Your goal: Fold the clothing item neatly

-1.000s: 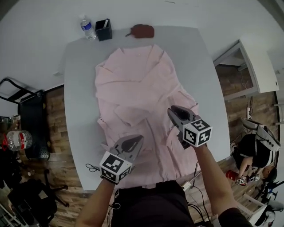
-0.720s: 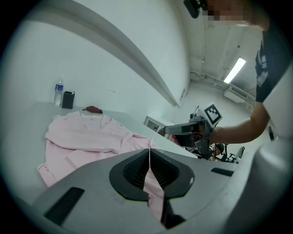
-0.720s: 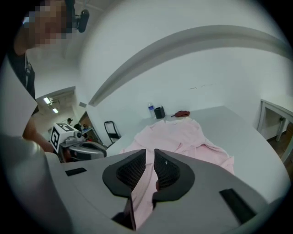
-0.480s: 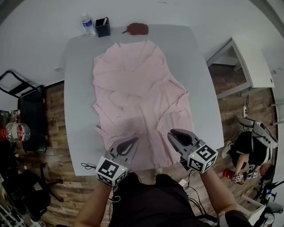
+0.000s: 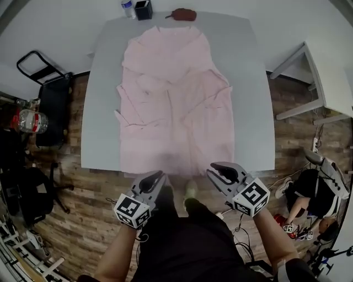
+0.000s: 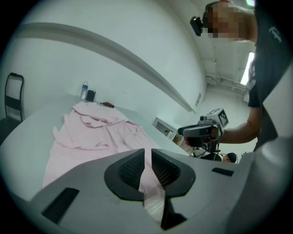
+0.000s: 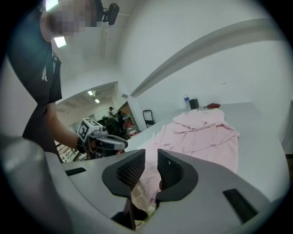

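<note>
**Both grippers pinching the near hem, garment running straight ahead**

The left gripper is clamping its fingers on a fold of pink cloth. The hem of the pink garment is passing straight between the ribbed pads and hanging out below them. The right gripper is doing the same at the other corner. Its fingers have just been closing, a strip of the hem is sitting between them, and they appear to be pressing on it across a narrow gap.

From the fingers, everything that matters is lying ahead. The garment is spreading over the desk, its long axis running directly away from both grippers toward the far edge. There a bottle, a dark cup and a reddish-brown pouch are sitting just past the collar end. The hem is overhanging the near desk edge, where the two grippers are holding it side by side. Neither is clearly nearer than the other, so each is serving its own corner. Any fold of hem toward collar would, I judge, be travelling forward along that axis, both hands together.

The cloth is looking thin, limp and pale pink. Near the fingers it is lying fairly flat. Farther off, the sleeves and front panels are bunching into loose ridges, with one sleeve poking out to the left.
</note>
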Tool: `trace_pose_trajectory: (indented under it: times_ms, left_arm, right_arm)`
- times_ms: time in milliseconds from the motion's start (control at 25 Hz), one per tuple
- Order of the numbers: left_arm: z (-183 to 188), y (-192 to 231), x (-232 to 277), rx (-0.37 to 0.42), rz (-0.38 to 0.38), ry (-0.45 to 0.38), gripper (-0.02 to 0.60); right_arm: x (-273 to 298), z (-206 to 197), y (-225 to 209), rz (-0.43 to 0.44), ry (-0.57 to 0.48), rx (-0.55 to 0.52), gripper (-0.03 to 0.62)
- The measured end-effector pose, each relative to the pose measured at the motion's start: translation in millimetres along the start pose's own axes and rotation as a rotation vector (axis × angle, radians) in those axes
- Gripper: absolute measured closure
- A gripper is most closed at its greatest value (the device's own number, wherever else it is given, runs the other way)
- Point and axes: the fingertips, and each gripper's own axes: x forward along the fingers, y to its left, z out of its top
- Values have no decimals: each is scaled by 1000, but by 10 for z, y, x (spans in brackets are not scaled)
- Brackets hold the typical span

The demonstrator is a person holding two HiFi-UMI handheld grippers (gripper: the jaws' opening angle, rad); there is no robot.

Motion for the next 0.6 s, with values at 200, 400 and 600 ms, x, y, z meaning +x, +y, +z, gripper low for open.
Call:
trace_pose_trajectory:
  times_ms: [200, 400, 600]
  left_arm:
    - [-615, 89, -294, -62, 58, 71, 481]
    - [-1255, 481, -477, -155, 114, 130, 449]
    - [-1821, 1007, -560, -187, 178, 167, 404]
  right_arm:
    - [-208, -600, 183, 59, 118, 9, 491]
    - [-322, -1364, 120, 16, 246, 97, 456]
    - [-399, -2075, -169, -89, 311, 217, 427]
